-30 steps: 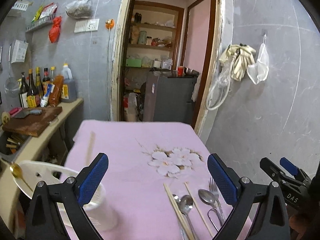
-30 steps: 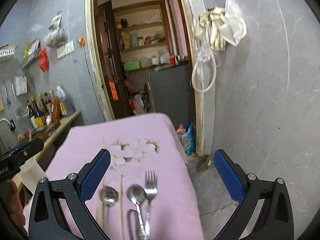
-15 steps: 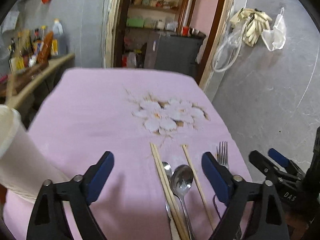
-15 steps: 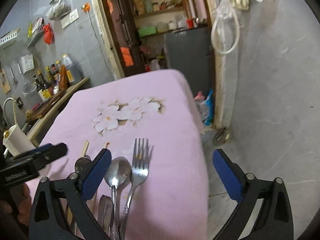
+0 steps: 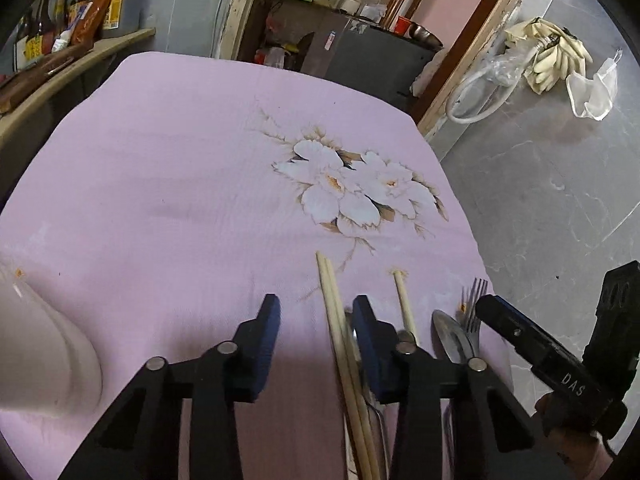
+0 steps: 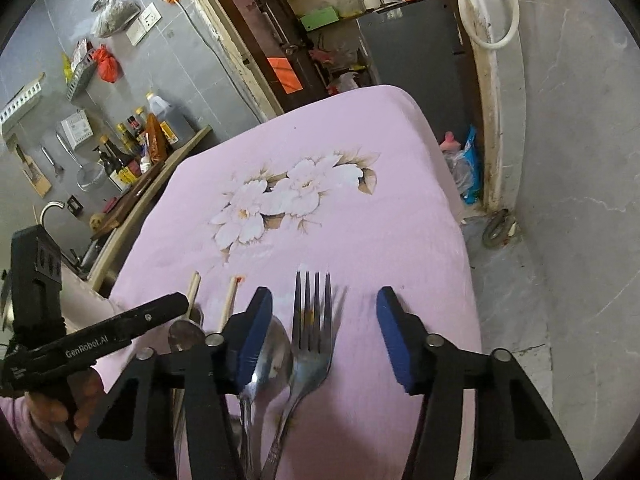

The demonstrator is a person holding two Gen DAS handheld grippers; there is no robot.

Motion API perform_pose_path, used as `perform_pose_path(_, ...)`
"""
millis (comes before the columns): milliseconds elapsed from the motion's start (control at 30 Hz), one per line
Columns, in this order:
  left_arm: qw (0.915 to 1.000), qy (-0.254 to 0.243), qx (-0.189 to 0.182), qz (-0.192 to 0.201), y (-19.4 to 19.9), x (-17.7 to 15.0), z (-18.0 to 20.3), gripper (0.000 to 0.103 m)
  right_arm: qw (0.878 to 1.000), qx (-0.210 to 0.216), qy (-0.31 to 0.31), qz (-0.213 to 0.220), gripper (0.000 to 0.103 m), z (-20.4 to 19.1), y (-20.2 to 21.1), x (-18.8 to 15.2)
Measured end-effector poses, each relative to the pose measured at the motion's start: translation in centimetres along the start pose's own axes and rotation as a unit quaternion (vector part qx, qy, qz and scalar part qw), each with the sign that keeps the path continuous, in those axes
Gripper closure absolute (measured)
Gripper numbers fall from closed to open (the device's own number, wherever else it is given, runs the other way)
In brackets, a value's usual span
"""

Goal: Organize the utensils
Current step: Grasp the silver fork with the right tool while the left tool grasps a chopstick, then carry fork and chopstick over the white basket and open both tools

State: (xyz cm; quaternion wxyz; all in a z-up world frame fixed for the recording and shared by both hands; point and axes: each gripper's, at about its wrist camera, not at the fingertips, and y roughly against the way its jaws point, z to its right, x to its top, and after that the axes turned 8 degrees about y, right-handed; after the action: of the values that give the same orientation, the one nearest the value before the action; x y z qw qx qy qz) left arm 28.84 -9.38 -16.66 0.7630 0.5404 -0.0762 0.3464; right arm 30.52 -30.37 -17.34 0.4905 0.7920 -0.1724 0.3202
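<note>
We found both grippers low over the near edge of the pink tablecloth [image 5: 168, 184], where the utensils lay in a row. The left gripper [image 5: 316, 320] stood spread and empty, its right finger resting beside the pair of chopsticks [image 5: 340, 328], with a single chopstick [image 5: 403, 300] just beyond it. The right gripper [image 6: 324, 332] was likewise spread and empty, straddling the fork [image 6: 310, 344], with the spoon [image 6: 272, 356] against its left finger. A white cup [image 5: 44, 356] stood at the left margin, presumably the holder. We judged the step in hand to be the approach for a first pickup; next, the right gripper must drop and close squarely on the fork alone, excluding the touching spoon.
</note>
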Motion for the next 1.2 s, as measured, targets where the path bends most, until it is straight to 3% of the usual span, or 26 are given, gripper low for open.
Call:
perform_pose_path(300, 0.9982, -0.021, -0.03, -0.047, -1.3, 1.2, 0.3, 0.091, 0.999, 0.043, 0.018, -0.024, 0.086, -0.3, -1.3, 1.0)
perform_pose_path(467, 0.9975, -0.013, -0.034, -0.06, -1.4, 1.6, 0.1, 0.096, 0.998, 0.04, 0.031, -0.025, 0.087, -0.3, -0.7, 1.0)
perform_pose_path(633, 0.998, -0.036, -0.022, -0.047, -0.1, 1.4, 0.9, 0.097, 0.998, 0.033, 0.046, -0.018, 0.087, -0.6, 1.0, 1.6)
perform_pose_path(900, 0.9973, -0.056, -0.035, -0.032, 2.8, 1.1, 1.2, 0.098, 0.998, 0.022, 0.052, -0.013, 0.088, -0.6, 2.8, 1.6)
perform_pose_path(1200, 0.9973, -0.055, -0.049, -0.006, 6.1, 0.9, 1.5, 0.098, 0.997, -0.031, 0.076, 0.013, 0.094, -1.9, 7.0, 1.9)
